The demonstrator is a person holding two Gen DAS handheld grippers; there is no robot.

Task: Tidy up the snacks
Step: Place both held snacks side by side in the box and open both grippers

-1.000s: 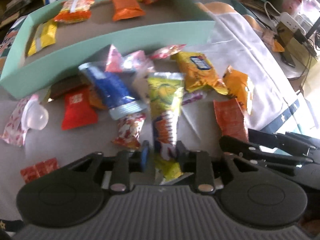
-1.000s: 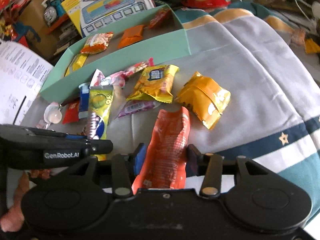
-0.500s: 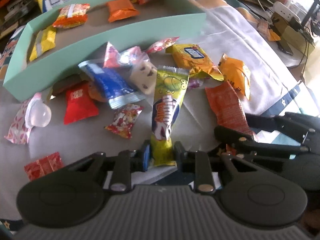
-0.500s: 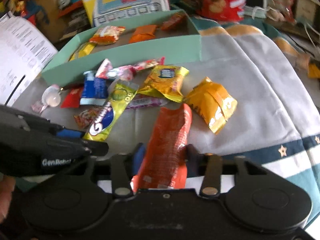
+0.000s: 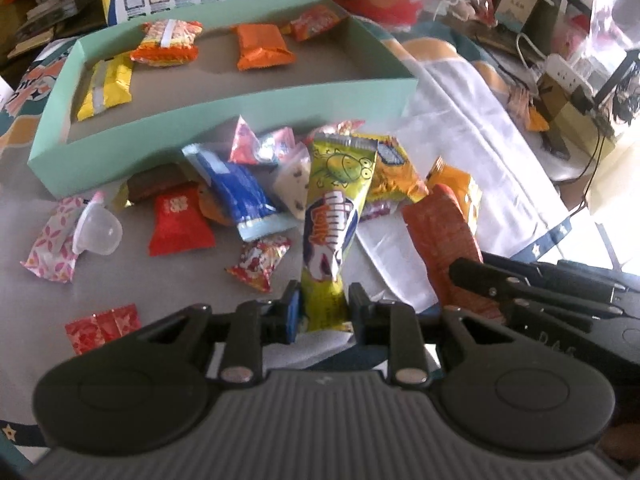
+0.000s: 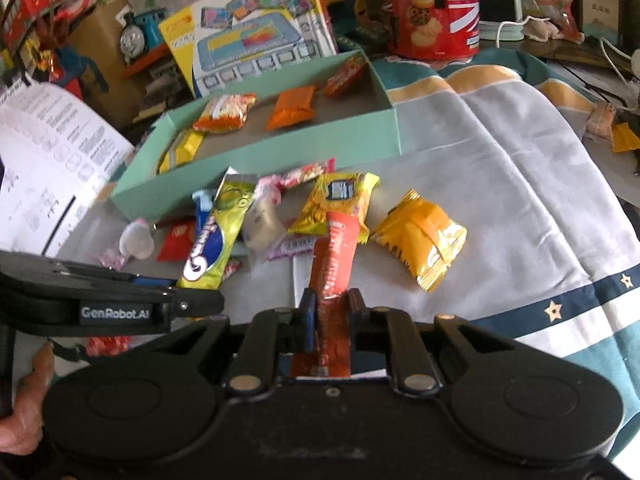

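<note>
A pale green box (image 5: 240, 120) holding several snack packets lies at the far side of the cloth. In front of it loose snacks are scattered. My left gripper (image 5: 323, 312) is shut on the near end of a long yellow-green gummy packet (image 5: 334, 208), which sticks out forward above the pile. My right gripper (image 6: 331, 312) is shut on the near end of a long orange-red packet (image 6: 334, 252), held lifted over the cloth. The two grippers are side by side; the left gripper (image 6: 120, 304) shows at the left of the right wrist view.
Loose on the grey cloth lie a blue packet (image 5: 240, 192), a red packet (image 5: 180, 224), a yellow biscuit packet (image 6: 340, 200), an orange packet (image 6: 424, 236) and a clear jelly cup (image 5: 98, 230). Toy boxes (image 6: 256, 36), a biscuit tin (image 6: 432, 8) and cables crowd the far edge.
Both grippers closed on their packets and rose. The yellow-green packet and the orange-red packet came up off the cloth with them; the orange-red one is now squeezed narrow.
</note>
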